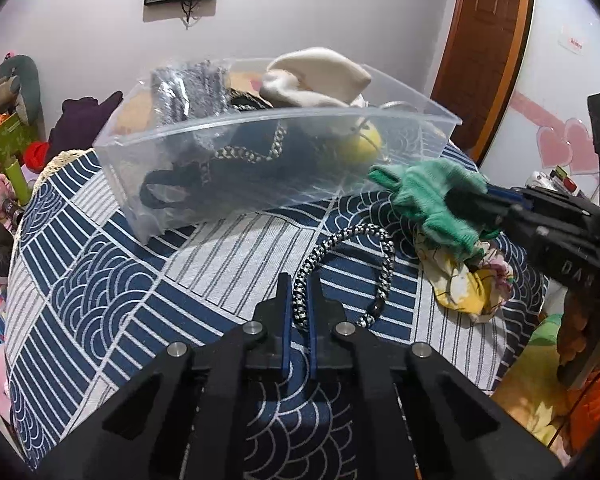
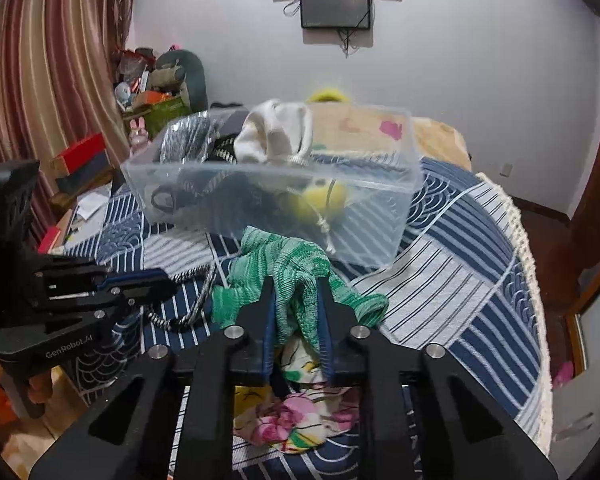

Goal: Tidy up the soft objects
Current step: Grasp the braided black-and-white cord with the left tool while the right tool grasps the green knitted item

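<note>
Braided black-and-white cord [image 1: 350,264] loops across the blue-and-white patterned cloth [image 1: 100,280], one strand pinched between the nearly closed jaws of the left gripper [image 1: 299,300]. Behind it stands a clear plastic bin [image 1: 260,152] holding a cream sock [image 1: 320,76], grey knit, dark straps and a yellow ball [image 1: 360,146]. Further right, the right gripper [image 2: 296,308] clamps a ribbed green knitted glove [image 2: 292,264], held up in front of the bin's near wall, above a crumpled floral cloth [image 2: 296,420] lying on the table edge
</note>
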Motion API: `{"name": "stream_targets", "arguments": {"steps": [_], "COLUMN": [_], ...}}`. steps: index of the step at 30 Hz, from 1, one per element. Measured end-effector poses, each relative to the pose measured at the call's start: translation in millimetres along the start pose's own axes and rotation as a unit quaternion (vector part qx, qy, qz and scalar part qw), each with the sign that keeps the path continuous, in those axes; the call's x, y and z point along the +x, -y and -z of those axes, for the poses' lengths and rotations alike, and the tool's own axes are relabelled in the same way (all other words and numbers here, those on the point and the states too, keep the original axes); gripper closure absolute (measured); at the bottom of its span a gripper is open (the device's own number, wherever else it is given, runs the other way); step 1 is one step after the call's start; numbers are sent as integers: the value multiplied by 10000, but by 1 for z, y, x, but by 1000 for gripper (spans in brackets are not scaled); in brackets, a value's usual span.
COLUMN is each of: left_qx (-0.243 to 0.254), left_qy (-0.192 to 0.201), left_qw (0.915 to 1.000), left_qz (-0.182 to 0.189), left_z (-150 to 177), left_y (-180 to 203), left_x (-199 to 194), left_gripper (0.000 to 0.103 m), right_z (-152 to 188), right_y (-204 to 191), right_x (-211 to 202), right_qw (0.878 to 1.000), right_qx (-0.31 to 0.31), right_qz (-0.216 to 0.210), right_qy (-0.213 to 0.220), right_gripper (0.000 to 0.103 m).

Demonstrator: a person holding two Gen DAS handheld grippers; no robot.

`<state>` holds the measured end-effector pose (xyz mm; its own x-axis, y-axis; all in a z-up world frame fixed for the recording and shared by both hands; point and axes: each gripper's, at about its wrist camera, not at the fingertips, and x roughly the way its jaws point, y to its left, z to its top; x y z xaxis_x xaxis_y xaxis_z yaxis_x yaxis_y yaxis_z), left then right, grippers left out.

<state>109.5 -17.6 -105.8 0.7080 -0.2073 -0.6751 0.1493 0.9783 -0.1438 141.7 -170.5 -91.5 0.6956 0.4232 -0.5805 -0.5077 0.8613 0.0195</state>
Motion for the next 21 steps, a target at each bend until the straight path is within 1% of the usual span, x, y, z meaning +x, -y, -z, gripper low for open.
{"name": "stream_targets", "arguments": {"steps": [3,8,14,16,19,21], "left_qx": [-10,-50,-141,-184,-192,-237], "left_qy": [158,580,1128,1275,1464,1508], "left_qw": [9999,9983,9934,9915,9883,9870], "left_qz": [-36,-70,-137,-189,-388,-496], "left_z": [-3,-16,-47,-58,-68,-74], "left_y": [-2,-4,-3,-7,-5,-8], "left_x": [-11,-38,-64,-69,-72,-71], "left_gripper": [97,98,98,97,97,97], "right_z": [-4,-13,-32,-39,-51,-59], "right_y": [1,0,-3,-2,0,2], "right_x": [-9,-31,-47,-49,-48,-43], "right_qw": [9999,9988,9959,9946,9930,9922], "right_qx": [6,-7,23,55,95,116], "right_qz": [22,28,99,127,137,176], "right_qy": [147,482,898,1024,1171,1229], "right_gripper": [90,90,90,90,90,90]}}
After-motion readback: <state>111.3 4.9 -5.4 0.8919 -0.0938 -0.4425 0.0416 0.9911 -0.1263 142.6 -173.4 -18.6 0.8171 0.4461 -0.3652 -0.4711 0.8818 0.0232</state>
